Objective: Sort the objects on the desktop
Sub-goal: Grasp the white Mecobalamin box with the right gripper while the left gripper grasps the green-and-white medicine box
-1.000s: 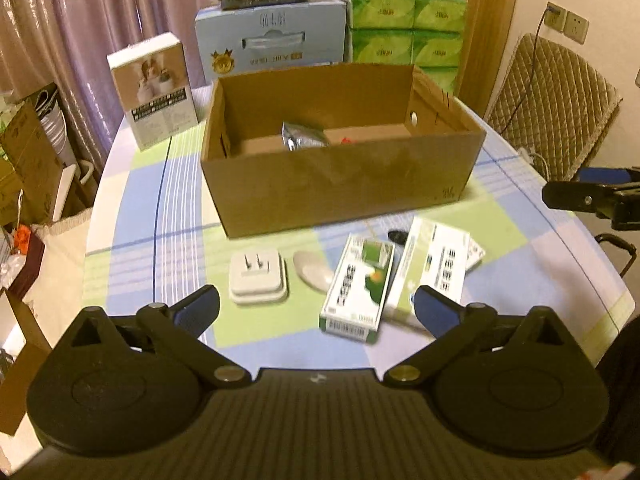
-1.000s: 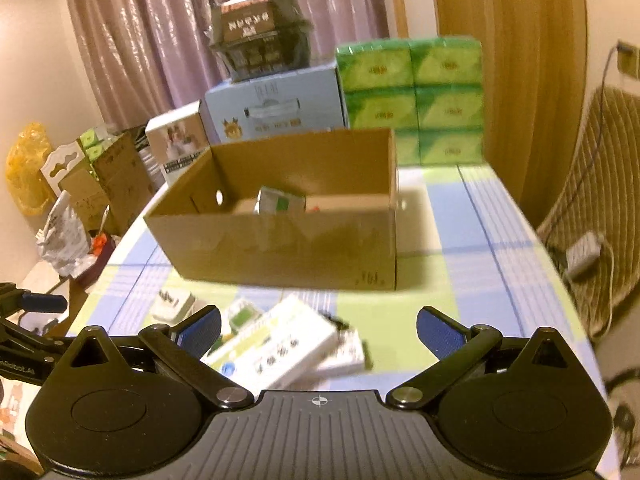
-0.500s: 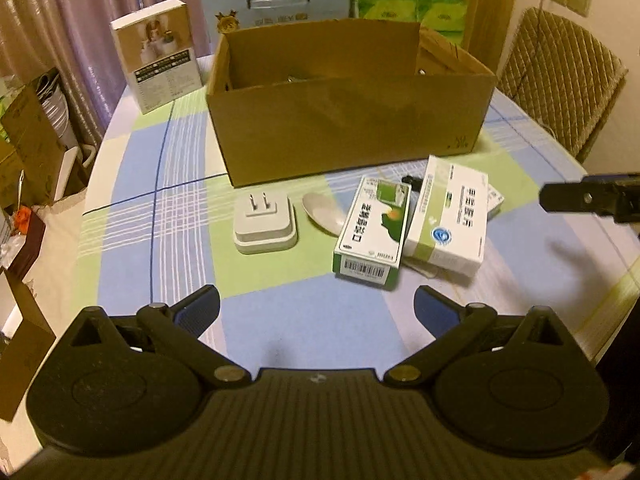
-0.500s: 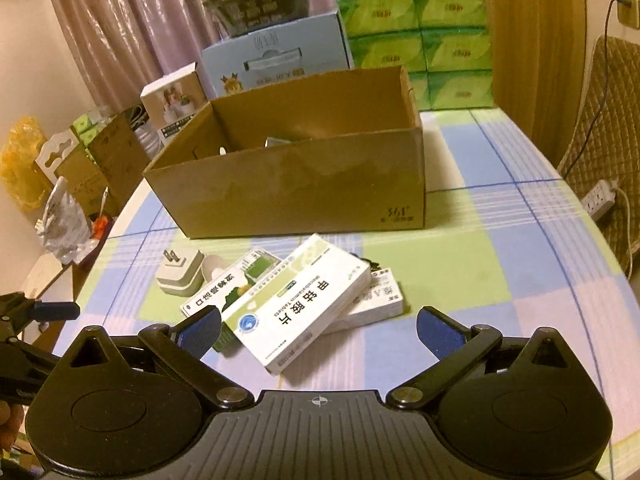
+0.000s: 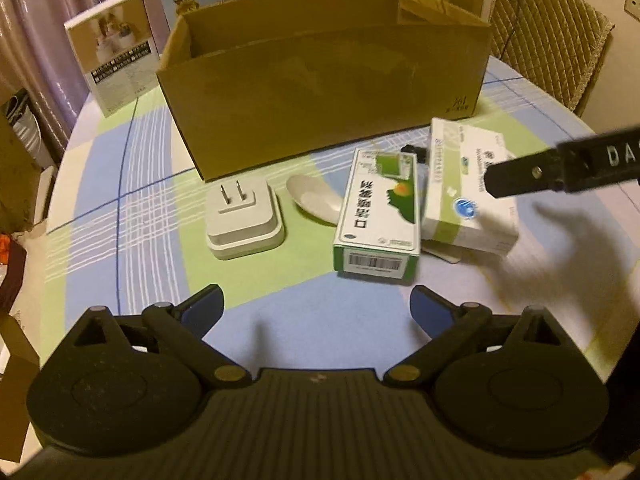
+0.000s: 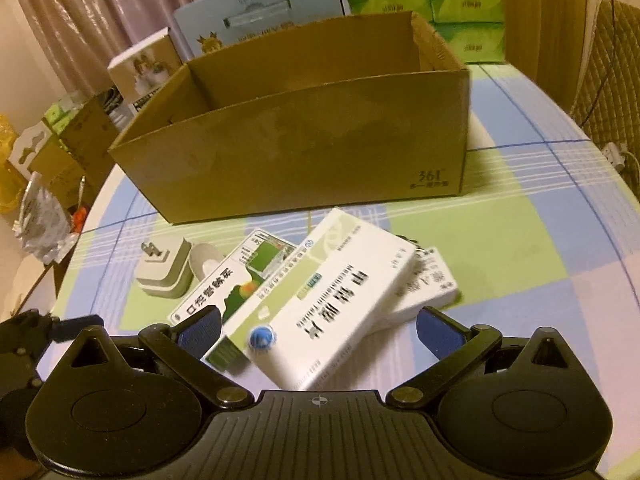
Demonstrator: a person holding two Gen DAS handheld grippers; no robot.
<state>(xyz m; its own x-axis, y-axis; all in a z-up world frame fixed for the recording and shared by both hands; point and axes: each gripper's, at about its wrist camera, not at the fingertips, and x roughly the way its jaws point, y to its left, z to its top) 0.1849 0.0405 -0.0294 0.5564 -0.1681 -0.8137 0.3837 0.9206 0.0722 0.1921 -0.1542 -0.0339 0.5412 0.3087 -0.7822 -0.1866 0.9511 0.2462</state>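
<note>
Plug adapter (image 5: pixel 244 220), spoon (image 5: pixel 312 200), green med box (image 5: pixel 380 216), white med box (image 6: pixel 320 312) lie on counter (image 5: pixel 140 208) before carton (image 5: pixel 324 92). Left tongs (image 5: pixel 316 308) wide, just been closing, empty; right tongs (image 6: pixel 320 328) wide around white box, untouched. Risk: stacked boxes slide, nudging neighbours

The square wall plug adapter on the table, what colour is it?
White, the square wall plug adapter; clearest in the left wrist view.
</note>
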